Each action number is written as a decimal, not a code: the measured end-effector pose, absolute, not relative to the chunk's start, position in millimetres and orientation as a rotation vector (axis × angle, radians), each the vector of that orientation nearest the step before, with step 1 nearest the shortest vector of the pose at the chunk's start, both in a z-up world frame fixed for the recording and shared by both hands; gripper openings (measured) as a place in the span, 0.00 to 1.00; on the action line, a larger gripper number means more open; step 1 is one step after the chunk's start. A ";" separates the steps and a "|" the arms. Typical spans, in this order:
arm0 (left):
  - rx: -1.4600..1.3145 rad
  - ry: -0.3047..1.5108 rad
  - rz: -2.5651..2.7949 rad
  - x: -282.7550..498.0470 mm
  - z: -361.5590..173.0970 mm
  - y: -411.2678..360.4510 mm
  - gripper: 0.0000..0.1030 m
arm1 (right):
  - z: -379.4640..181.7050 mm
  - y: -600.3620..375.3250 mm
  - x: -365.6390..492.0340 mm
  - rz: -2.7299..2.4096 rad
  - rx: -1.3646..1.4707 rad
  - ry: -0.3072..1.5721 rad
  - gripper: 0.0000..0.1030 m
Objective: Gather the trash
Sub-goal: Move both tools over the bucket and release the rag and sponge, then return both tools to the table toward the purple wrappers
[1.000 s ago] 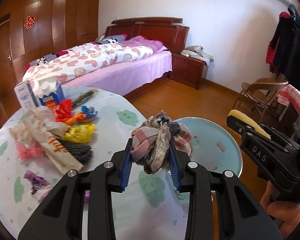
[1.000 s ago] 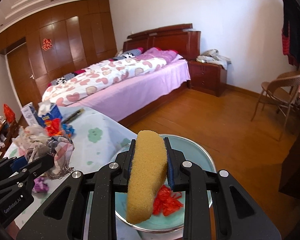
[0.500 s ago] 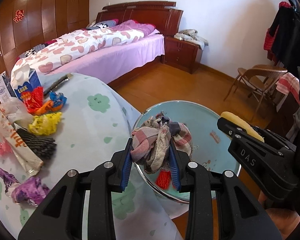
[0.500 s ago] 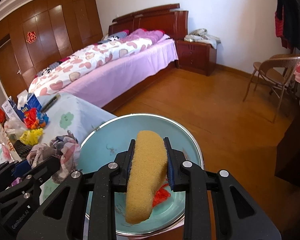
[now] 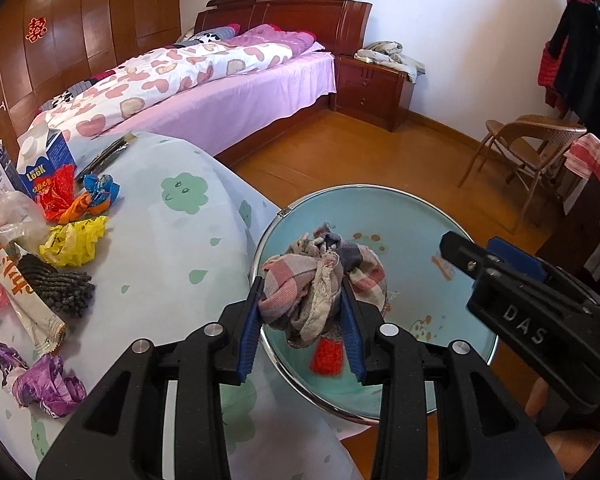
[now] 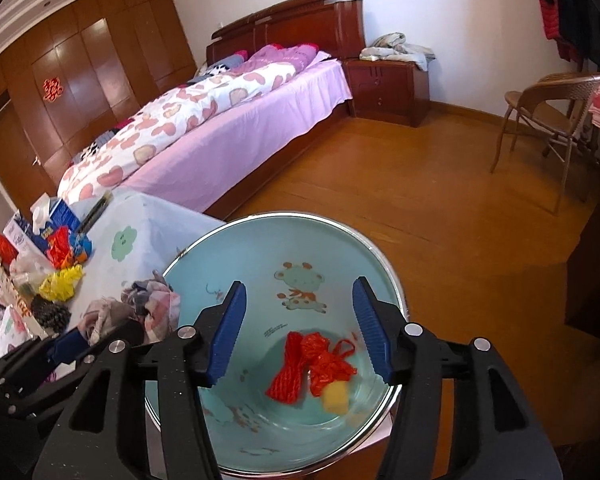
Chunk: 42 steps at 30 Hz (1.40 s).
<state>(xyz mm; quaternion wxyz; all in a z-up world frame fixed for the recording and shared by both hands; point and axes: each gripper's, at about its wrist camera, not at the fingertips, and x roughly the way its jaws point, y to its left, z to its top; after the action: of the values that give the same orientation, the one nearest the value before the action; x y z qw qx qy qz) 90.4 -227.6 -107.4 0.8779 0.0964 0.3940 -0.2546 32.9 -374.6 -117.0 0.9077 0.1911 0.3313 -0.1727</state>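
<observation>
My left gripper (image 5: 302, 320) is shut on a crumpled plaid rag (image 5: 320, 284) and holds it over the near-left rim of the light blue basin (image 5: 440, 216). My right gripper (image 6: 300, 332) is open and empty above the basin (image 6: 228, 264). Inside the basin lie a yellow sponge (image 6: 335, 398) and a red mesh wad (image 6: 312, 366). The rag also shows at the left in the right wrist view (image 6: 132, 308). The right gripper (image 5: 496, 264) shows at the right in the left wrist view.
The round table (image 5: 172, 248) with a cloud-print cloth holds several wrappers: yellow (image 5: 74, 240), red and blue (image 5: 76, 196), purple (image 5: 44, 380), a black scrubber (image 5: 56, 286) and a milk carton (image 5: 44, 160). A bed (image 6: 236, 120), nightstand (image 6: 388, 88) and chair (image 6: 548, 120) stand beyond.
My right gripper opened and dropped the yellow sponge into the basin. My left gripper moved the rag right, further over the basin's rim.
</observation>
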 end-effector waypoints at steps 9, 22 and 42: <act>0.205 0.774 -0.506 85.4 -95.5 -225.9 0.76 | -104.8 -383.0 22.4 -0.434 0.426 0.635 0.59; 0.185 0.692 -0.415 82.0 -67.6 -168.5 0.91 | -86.8 -347.9 15.3 -0.443 0.347 0.530 0.71; 0.035 0.768 -0.196 84.7 -100.2 51.2 0.91 | -90.5 -223.6 41.8 -0.144 0.171 0.644 0.70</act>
<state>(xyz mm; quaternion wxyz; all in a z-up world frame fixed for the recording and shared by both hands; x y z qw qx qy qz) 84.7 51.2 -100.2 0.9224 0.0170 0.3738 -0.0956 41.8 -223.6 -90.5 0.9424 0.0838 0.3160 -0.0704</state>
